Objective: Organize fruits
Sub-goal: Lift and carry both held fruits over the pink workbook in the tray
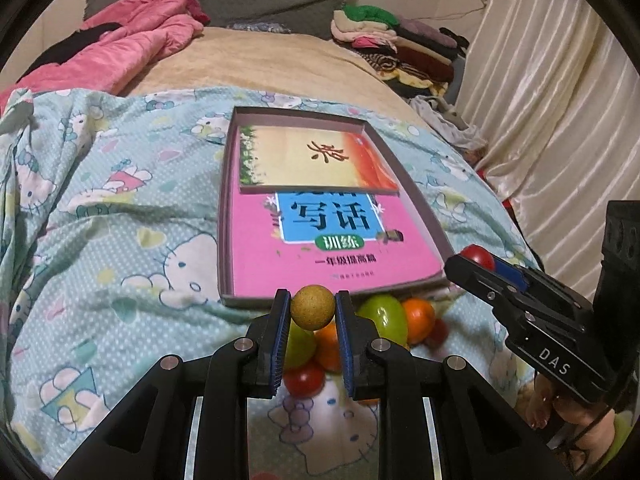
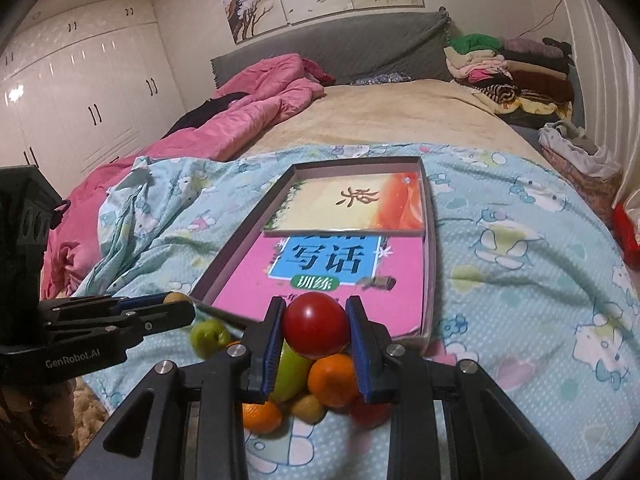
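With the left gripper [image 1: 313, 306] pinching a small brown fruit [image 1: 312, 306], perhaps a longan, and the right gripper [image 2: 315, 326] clamping a red tomato [image 2: 315, 325], the shallow box [image 2: 430, 240] holds no fruit, while the pile [image 2: 320, 380] awaits on the bedsheet [image 2: 520, 280].

Your right gripper [image 2: 315, 330] clamps a red tomato [image 2: 316, 326] above a fruit pile [image 2: 316, 392] on the bedspread [image 2: 520, 280], before a shallow box [image 2: 431, 248] holding books [image 2: 320, 264].
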A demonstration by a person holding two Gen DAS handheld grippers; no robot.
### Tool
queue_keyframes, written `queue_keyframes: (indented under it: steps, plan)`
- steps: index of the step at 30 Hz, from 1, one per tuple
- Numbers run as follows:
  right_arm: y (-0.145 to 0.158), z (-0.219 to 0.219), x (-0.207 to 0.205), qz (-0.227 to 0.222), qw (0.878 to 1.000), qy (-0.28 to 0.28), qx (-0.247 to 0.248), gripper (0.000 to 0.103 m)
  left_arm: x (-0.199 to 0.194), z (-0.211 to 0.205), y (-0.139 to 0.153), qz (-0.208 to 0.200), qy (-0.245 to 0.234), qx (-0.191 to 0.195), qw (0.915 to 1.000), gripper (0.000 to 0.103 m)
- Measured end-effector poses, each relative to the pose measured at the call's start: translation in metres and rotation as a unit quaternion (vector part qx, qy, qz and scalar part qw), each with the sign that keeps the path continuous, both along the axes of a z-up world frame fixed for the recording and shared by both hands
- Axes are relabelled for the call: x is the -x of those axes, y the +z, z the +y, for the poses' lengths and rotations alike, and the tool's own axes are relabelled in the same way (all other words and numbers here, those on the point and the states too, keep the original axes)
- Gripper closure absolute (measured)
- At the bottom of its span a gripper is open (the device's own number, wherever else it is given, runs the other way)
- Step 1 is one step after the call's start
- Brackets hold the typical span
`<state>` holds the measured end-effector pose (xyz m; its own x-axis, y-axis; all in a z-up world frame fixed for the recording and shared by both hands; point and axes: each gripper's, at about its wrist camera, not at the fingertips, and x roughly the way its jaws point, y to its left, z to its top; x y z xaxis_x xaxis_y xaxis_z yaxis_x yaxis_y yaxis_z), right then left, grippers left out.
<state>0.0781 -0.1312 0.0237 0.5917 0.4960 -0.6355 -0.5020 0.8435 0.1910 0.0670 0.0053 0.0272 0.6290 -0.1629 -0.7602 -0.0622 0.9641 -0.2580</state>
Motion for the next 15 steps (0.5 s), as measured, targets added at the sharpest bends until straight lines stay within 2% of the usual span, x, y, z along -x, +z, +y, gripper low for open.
queue_keyframes:
  steps: [9, 15]
  plan:
    - [0.0, 0.002, -0.019, -0.01, 1.0, -0.002, 0.01, 0.072, -0.018, 0.005, -0.004, 0.002, 0.013, -0.01, 0.9999, 0.08]
    - [-0.013, 0.003, -0.035, 0.007, 1.0, -0.008, 0.024, 0.072, -0.032, 0.006, -0.012, 0.006, 0.015, -0.029, 0.9995, 0.08]
